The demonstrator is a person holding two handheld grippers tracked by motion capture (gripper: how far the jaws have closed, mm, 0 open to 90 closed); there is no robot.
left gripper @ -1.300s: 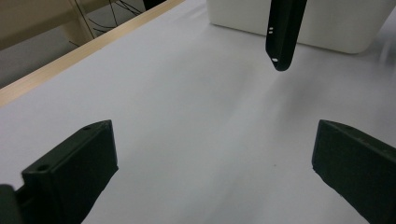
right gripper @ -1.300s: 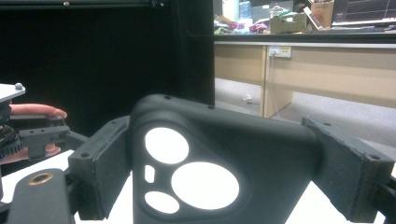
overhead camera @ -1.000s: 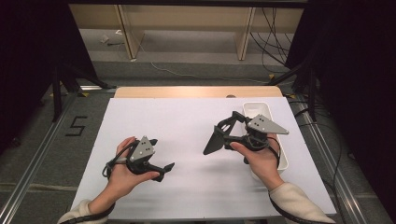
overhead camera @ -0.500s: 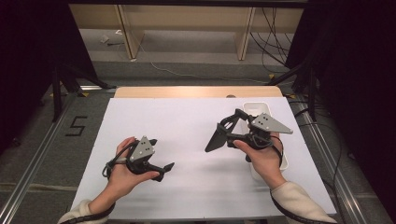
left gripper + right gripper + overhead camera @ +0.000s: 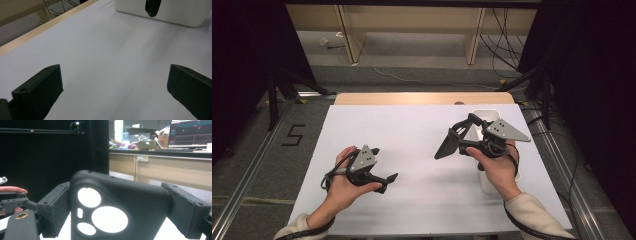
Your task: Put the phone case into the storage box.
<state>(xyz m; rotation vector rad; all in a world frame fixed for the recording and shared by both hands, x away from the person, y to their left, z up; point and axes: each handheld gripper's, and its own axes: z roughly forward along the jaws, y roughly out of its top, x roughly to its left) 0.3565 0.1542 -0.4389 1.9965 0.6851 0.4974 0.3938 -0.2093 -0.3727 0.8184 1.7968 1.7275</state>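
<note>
A white sheet covers the table (image 5: pixel 412 150), with a pale wooden edge at the far side and dark curtains and cabinets beyond. The right gripper (image 5: pixel 457 139) is up off the surface, and it has something: a black phone case (image 5: pixel 115 215), clamped across its width between the 2 jaws. The right gripper view gives the case's back, with the camera cut-outs glowing white against the sheet behind. In the high view the case (image 5: pixel 447 145) slants down and away from the right hand (image 5: pixel 494 165), toward the middle of the table.

Right behind and under that hand sits a white tray (image 5: pixel 484 116), long and narrow. My read is the case has come from there and is being carried out into open space, held by its edges so the flat back is free to set down.

The left gripper (image 5: pixel 387 179) lies low, close to the sheet, jaws spread wide with nothing between them, as the left gripper view shows. Ahead of it, well apart, the white tray (image 5: pixel 175 12) and the dangling case tip (image 5: pixel 152 7) are in sight. It looks parked and ready, aimed toward its partner, probably to receive or steady the case.
</note>
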